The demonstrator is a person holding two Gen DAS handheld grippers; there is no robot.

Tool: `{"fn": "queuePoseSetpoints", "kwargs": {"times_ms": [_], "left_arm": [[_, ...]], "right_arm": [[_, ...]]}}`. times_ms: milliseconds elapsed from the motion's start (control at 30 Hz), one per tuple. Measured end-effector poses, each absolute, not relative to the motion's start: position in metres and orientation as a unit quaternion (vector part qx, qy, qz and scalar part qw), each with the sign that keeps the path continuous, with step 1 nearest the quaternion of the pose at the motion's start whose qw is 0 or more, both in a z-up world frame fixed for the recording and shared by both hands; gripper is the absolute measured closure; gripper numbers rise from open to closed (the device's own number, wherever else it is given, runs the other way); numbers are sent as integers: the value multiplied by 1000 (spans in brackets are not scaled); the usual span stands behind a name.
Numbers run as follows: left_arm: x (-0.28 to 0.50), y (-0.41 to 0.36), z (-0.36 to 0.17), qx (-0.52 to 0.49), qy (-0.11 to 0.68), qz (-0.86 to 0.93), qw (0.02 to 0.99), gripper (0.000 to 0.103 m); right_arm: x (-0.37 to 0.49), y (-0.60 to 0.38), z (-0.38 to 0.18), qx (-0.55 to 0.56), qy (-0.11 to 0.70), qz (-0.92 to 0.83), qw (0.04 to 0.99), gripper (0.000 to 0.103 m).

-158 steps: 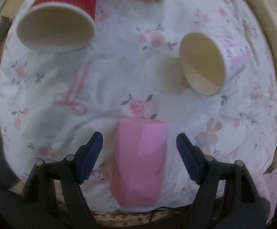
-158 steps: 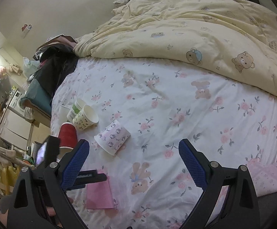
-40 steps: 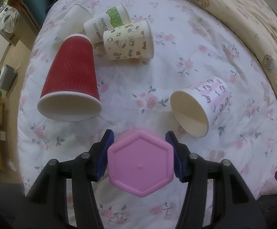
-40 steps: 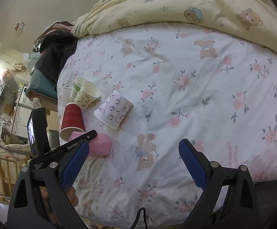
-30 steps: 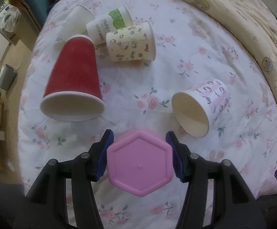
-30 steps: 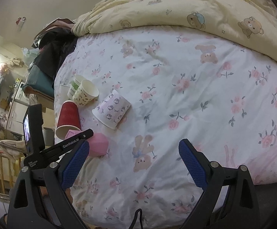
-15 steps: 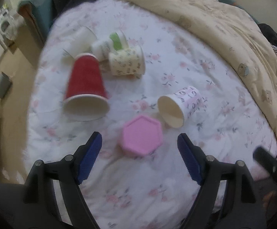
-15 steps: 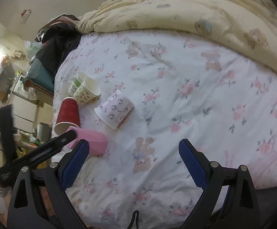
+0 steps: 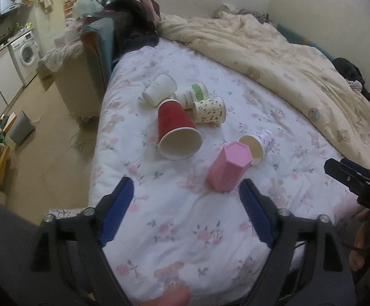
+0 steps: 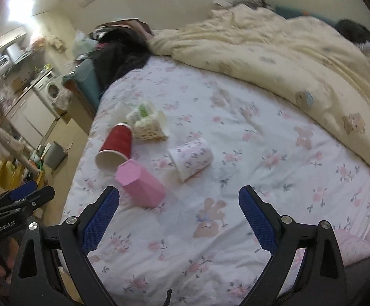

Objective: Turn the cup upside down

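The pink hexagonal cup [image 9: 228, 168] stands upside down on the flowered bed sheet [image 9: 185, 219], its flat base up; it also shows in the right wrist view [image 10: 140, 185]. My left gripper [image 9: 185, 211] is open and empty, pulled back from the cup toward the bed's near edge. My right gripper [image 10: 178, 216] is open and empty above the sheet, to the right of the pink cup. The right gripper's body shows at the right edge of the left wrist view [image 9: 358, 181].
A red cup [image 9: 176, 131] lies on its side beside the pink cup. A white cup with purple print [image 9: 260, 144] lies just behind it. Three more paper cups [image 9: 197, 102] lie further back. A cream duvet [image 9: 287, 63] covers the bed's far right side. The bed's edge and floor [image 9: 44, 140] are at left.
My left gripper opened and let go of the pink cup, which now stands base up on the sheet. The left gripper then backed away and rose. The right gripper stayed open.
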State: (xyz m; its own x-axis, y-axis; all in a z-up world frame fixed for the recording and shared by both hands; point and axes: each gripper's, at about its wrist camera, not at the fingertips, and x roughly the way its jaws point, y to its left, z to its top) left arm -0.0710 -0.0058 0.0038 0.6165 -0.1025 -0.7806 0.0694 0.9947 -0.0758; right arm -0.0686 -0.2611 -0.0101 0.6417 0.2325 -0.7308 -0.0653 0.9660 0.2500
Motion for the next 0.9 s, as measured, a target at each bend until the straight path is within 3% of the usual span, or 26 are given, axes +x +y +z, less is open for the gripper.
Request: {"fn": "queuePoseSetpoints", "kwargs": {"times_ms": [133,267,900], "left_arm": [[-93,7,2,-48,413,-48,908,5],[-107,6,-1,-37,393,-35,918,0],[-99,7,-18,-31,409,-9,912,0]], "right_arm": [[-87,-242,-8,89,405,94,905,6],[-101,-228,-12,74,393,97,911,0],[-103,-221,-26,52,390,69,917,0]]}}
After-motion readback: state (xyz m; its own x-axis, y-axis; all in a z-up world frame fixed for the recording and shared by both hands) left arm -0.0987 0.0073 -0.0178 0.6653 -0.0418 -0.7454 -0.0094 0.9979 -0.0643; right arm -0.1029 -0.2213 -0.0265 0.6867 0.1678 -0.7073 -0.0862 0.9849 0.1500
